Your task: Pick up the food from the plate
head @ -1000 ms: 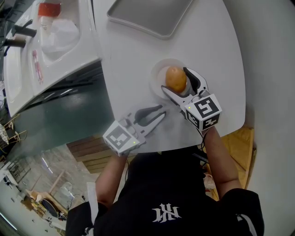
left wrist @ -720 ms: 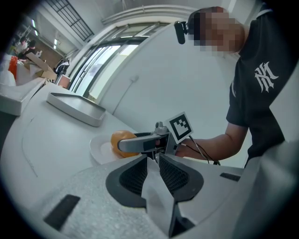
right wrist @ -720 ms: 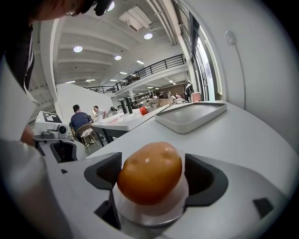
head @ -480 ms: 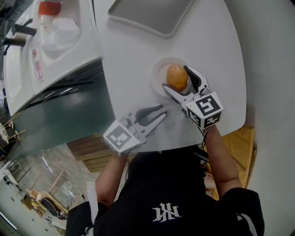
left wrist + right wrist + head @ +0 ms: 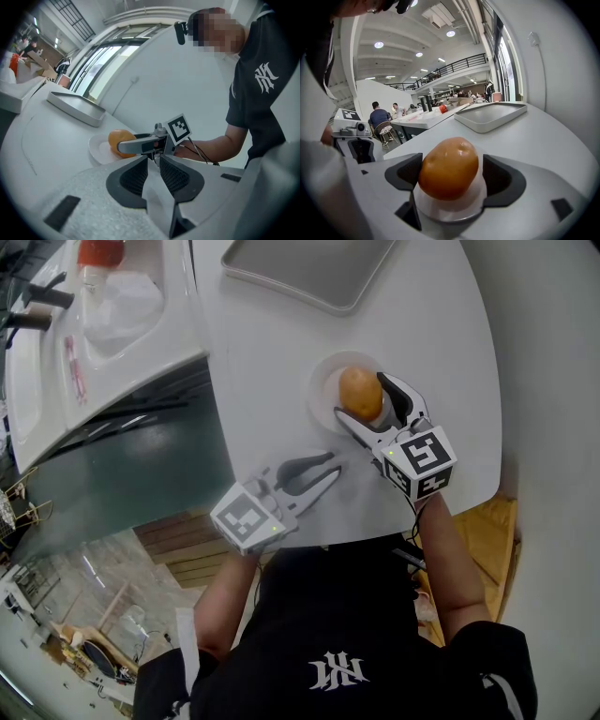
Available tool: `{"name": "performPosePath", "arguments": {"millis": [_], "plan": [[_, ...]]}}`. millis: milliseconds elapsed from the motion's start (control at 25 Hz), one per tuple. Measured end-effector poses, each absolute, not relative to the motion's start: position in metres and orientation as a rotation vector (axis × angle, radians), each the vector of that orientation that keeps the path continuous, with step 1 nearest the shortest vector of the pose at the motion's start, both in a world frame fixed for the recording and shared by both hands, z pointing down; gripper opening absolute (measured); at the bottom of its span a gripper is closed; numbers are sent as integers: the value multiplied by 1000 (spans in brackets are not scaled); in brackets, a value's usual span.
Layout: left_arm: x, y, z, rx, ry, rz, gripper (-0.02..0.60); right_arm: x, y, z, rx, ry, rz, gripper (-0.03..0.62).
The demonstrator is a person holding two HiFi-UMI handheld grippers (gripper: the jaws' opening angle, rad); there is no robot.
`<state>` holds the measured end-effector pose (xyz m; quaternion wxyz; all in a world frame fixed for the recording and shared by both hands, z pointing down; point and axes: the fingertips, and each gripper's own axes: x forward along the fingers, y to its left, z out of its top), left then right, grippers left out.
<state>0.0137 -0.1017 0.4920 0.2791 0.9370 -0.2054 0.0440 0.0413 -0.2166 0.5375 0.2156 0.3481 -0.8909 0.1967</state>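
Note:
An orange, rounded piece of food [image 5: 360,393] sits on a small white plate [image 5: 323,390] on the white table. My right gripper [image 5: 362,399] is open, one jaw on each side of the food. In the right gripper view the food [image 5: 448,173] fills the space between the pads; the left pad [image 5: 407,174] touches it, and a small gap shows at the right pad. My left gripper [image 5: 328,467] lies shut and holds nothing near the table's front edge, left of the plate. From the left gripper view the food [image 5: 119,139] and plate [image 5: 98,149] lie just ahead.
A grey tray [image 5: 305,268] lies at the far side of the table [image 5: 262,352]. A second white counter [image 5: 141,343] at the left carries a red-capped container [image 5: 98,259]. The table's curved edge runs close behind both grippers.
My right gripper has slid a little further forward along the food. The left gripper has stayed where it was.

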Motion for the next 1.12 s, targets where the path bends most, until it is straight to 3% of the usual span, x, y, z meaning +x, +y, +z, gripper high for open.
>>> {"name": "performPosePath", "arguments": {"millis": [1120], "plan": [[18,-136,467,2612,-709,164,63,50,-217,526,990,-2482,531,351]]}}
